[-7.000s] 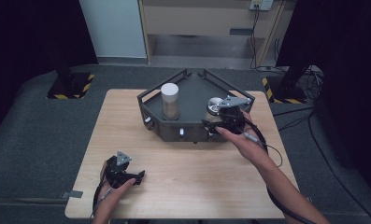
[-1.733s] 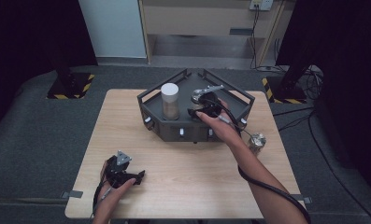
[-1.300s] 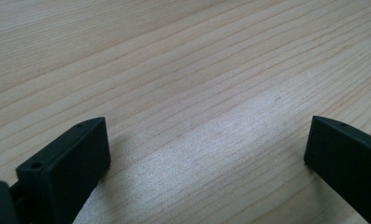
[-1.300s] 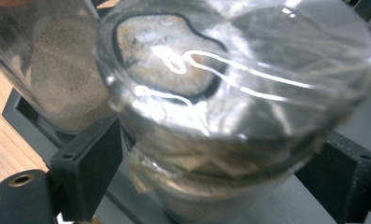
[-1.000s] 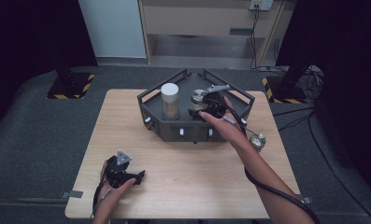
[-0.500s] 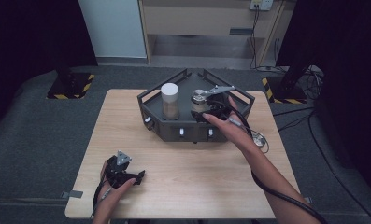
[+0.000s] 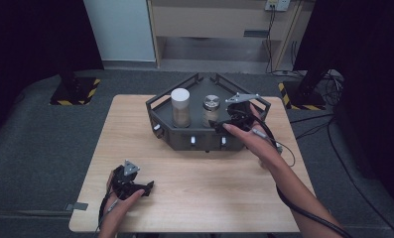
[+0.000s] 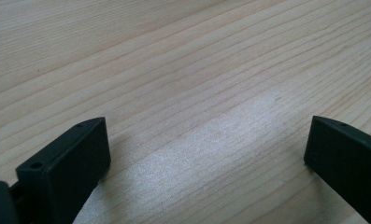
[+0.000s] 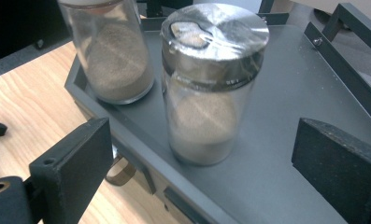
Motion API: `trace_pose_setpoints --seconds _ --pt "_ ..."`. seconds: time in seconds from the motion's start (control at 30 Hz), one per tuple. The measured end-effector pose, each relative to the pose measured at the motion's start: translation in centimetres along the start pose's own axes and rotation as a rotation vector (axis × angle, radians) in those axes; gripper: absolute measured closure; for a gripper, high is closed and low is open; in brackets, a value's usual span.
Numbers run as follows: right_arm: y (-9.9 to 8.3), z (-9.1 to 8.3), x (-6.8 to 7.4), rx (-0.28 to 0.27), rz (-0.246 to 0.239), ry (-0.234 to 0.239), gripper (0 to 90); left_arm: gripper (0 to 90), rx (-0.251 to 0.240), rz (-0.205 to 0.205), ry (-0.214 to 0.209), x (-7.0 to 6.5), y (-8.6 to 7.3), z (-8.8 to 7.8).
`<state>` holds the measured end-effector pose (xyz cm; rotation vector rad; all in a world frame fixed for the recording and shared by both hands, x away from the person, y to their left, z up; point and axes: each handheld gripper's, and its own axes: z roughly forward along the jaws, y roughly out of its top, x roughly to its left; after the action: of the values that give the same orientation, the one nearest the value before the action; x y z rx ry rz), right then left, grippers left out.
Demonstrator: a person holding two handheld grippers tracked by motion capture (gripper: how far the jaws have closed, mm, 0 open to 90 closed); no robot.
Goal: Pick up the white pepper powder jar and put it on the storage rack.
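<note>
The jar (image 9: 210, 88) stands free between the right gripper (image 9: 211, 158)'s just-opened jaws, in the tray (image 9: 286, 84) mid-frame. Left gripper (image 8: 206, 154) open.

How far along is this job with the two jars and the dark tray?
Done, it seems: both jars stand upright in the dark tray, the white-lidded jar and beside it the metal-lidded jar. In hand: the right tool is just beside the metal-lidded jar, its jaws just opened with nothing pressed between them, so that jar looks released. The left tool rests open on the wooden table. Left: apparently only drawing the right hand clear.
</note>
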<state>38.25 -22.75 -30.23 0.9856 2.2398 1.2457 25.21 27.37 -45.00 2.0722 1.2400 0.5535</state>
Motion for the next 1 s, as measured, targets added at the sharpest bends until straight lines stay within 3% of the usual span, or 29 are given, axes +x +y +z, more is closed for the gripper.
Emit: trace_pose_setpoints --seconds 0.53,1.0 --pt "-1.8 -3.0 -0.7 -0.004 -0.007 -0.004 5.5 0.0 0.0 0.0 0.001 0.0 0.0 0.0" --pt "-2.7 -5.6 -2.1 0.017 -0.004 -0.025 5.5 0.0 0.0 0.002 0.001 0.0 0.0 0.0"
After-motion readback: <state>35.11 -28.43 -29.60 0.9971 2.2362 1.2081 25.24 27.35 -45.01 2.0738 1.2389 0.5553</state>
